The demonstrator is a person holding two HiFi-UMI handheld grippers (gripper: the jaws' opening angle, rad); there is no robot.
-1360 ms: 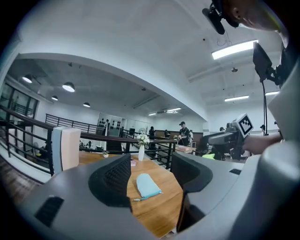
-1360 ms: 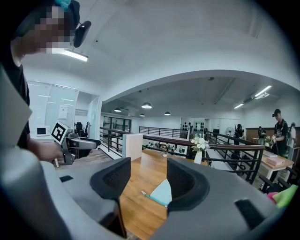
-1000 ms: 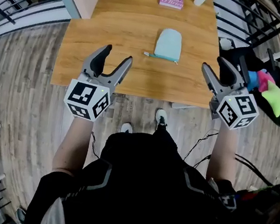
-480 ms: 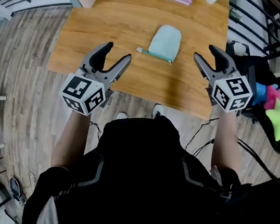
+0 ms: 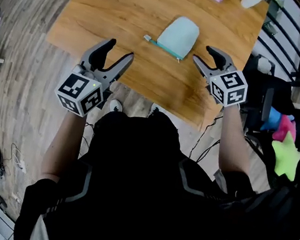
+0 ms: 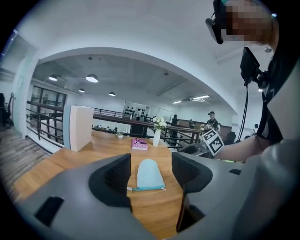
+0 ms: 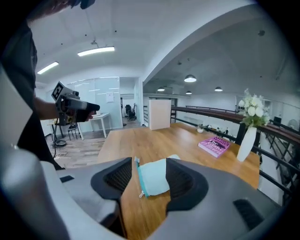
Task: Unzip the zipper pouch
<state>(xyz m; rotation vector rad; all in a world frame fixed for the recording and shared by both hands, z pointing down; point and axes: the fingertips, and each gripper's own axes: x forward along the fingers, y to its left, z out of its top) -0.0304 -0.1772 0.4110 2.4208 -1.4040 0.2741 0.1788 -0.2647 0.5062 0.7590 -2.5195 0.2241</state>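
1. The light blue zipper pouch (image 5: 179, 33) is lying flat on the wooden table (image 5: 116, 15), close to the near edge. Its zipper (image 5: 163, 46) is running along the near side and looking shut.
2. The right gripper (image 5: 201, 55) is hovering just right of the pouch. Its jaws are closing a little, pinching nothing.
3. The left gripper (image 5: 121, 50) is waiting at the near left, jaws spread and empty.
4. The pouch is soft and loose. If nobody is holding it down, it may be sliding along instead of opening. The pull tab is tiny, so the jaws may be missing it.

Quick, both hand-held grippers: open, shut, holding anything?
Left hand-held gripper: open, empty.
Right hand-held gripper: open, jaws closing a little, nothing between them; the zipper pouch lies ahead on the table, untouched.
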